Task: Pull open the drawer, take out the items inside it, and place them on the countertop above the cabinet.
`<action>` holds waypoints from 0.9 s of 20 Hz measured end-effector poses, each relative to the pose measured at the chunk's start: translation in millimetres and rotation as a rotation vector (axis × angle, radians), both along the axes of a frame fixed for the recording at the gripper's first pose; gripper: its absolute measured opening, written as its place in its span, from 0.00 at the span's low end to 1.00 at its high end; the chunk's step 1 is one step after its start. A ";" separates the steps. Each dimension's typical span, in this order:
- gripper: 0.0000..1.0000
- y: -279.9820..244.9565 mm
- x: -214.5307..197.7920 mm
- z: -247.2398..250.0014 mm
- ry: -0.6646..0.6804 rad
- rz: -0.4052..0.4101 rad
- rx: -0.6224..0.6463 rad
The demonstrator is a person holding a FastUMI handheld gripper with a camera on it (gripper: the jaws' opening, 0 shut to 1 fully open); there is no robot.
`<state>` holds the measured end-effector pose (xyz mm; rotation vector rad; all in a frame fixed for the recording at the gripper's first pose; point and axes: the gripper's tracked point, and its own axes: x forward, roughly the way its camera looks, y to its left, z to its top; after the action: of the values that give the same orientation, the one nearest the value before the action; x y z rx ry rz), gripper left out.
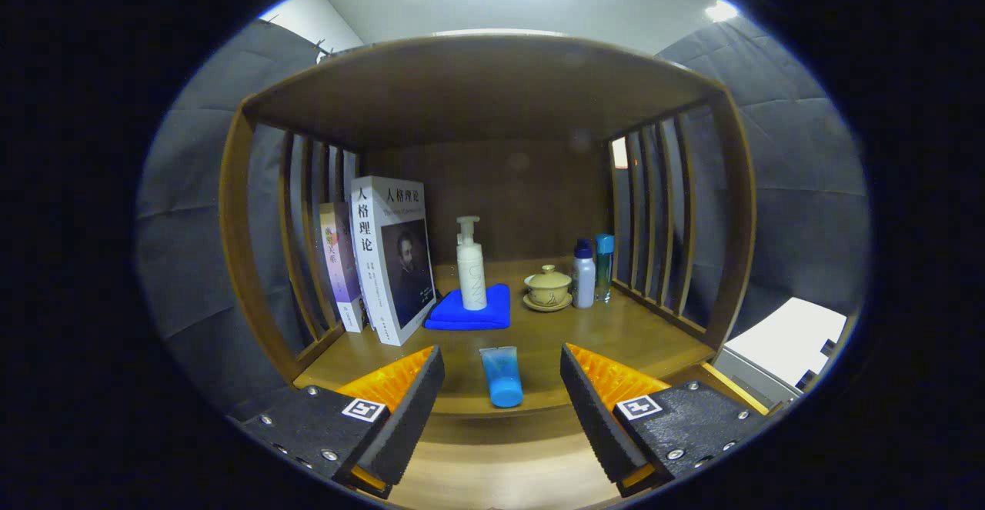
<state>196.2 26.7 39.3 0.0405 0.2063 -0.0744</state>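
Gripper (502, 375) fingers spread wide, gripping nothing. We see one blue tube (502, 375) lying between them on the countertop (616, 333). Beyond: two books (388, 256), one pump bottle (471, 268) on one blue cloth (462, 314), one lidded cup (548, 287), two small bottles (592, 271).

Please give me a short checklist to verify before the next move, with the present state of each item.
1. Tongs open: ok, the fingers stand wide apart and hold nothing.
2. Blue tube on the countertop: ok, it lies flat between the fingers near the front edge, touching neither.
3. Tube clear of the blue cloth: ok, a bare strip of wood lies between them.
4. Pump bottle upright on the cloth: ok.
5. Books, lidded cup and two small bottles undisturbed: ok, all stand upright.
6. Drawer emptied: cannot tell.
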 end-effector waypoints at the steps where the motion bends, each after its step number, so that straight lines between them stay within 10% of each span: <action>1: 0.94 -1.6 -9.3 2.3 -0.009 -0.007 -0.005; 18: 0.94 -18.1 -164.8 -50.1 -0.060 -0.055 -0.007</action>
<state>31.4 8.6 -10.8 0.0418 0.1447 -0.1286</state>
